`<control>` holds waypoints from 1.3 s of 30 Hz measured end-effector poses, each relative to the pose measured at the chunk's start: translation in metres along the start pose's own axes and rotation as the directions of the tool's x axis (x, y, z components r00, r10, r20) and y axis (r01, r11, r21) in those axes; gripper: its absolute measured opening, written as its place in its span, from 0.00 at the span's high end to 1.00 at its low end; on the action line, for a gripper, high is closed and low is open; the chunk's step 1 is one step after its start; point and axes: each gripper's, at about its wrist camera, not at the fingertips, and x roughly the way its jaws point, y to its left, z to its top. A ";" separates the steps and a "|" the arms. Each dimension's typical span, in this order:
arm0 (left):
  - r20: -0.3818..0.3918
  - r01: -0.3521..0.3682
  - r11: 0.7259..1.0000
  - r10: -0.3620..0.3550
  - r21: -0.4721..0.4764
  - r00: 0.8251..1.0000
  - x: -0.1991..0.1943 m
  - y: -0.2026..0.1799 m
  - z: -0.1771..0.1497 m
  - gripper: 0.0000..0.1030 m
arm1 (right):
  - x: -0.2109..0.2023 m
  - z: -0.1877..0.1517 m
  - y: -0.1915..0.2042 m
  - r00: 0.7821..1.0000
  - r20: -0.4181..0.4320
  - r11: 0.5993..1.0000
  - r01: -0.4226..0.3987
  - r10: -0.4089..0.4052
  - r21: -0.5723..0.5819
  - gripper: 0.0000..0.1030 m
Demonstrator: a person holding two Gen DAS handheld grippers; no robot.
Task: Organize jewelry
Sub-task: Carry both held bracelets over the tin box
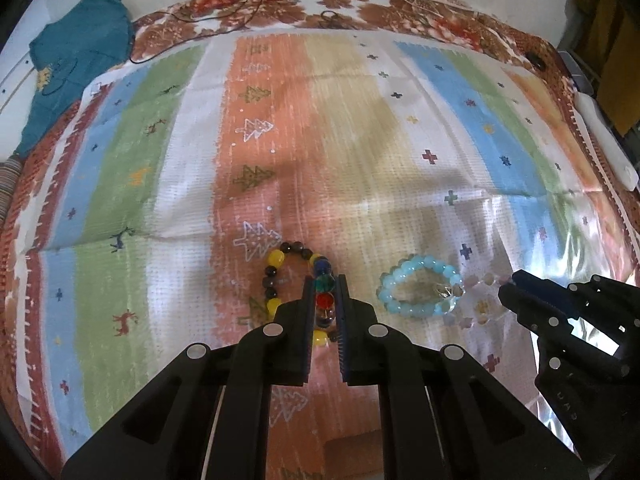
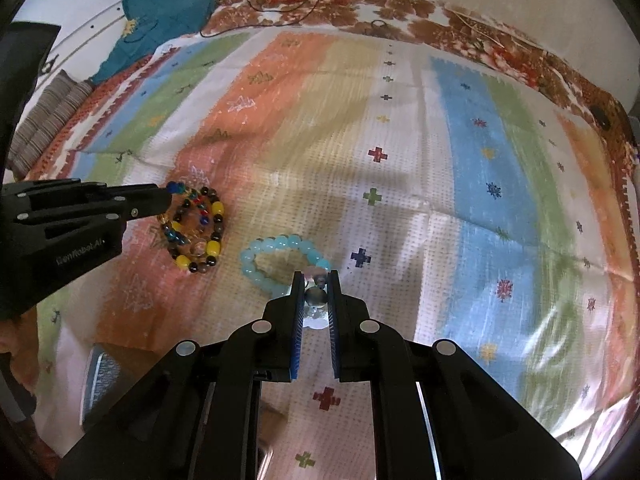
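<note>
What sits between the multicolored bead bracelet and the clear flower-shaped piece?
The light blue bead bracelet lies between the multicolored bead bracelet and the clear flower-shaped piece, on the striped cloth; the left wrist view shows it.

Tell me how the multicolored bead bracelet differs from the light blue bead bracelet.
The multicolored bracelet mixes yellow, dark, blue, green and red beads; the light blue bracelet is one pale colour. The left gripper has its jaws shut on the multicolored one; the light blue one lies ungripped. Both are bead loops on the striped cloth.
</note>
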 end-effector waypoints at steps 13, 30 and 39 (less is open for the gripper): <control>0.031 -0.007 1.000 0.006 0.008 0.999 -0.031 -0.004 -0.013 0.91 | -0.024 -0.009 0.000 0.999 0.035 1.000 -0.017 0.016 0.020 0.88; 0.072 0.031 1.000 -0.031 -0.002 0.997 -0.069 -0.007 -0.034 0.91 | -0.065 -0.021 0.018 0.994 0.101 0.999 -0.032 0.031 0.007 0.88; 0.102 0.093 0.995 -0.095 0.029 0.990 -0.097 -0.017 -0.047 0.91 | -0.083 -0.033 0.026 0.991 0.121 0.998 -0.060 0.061 -0.012 0.88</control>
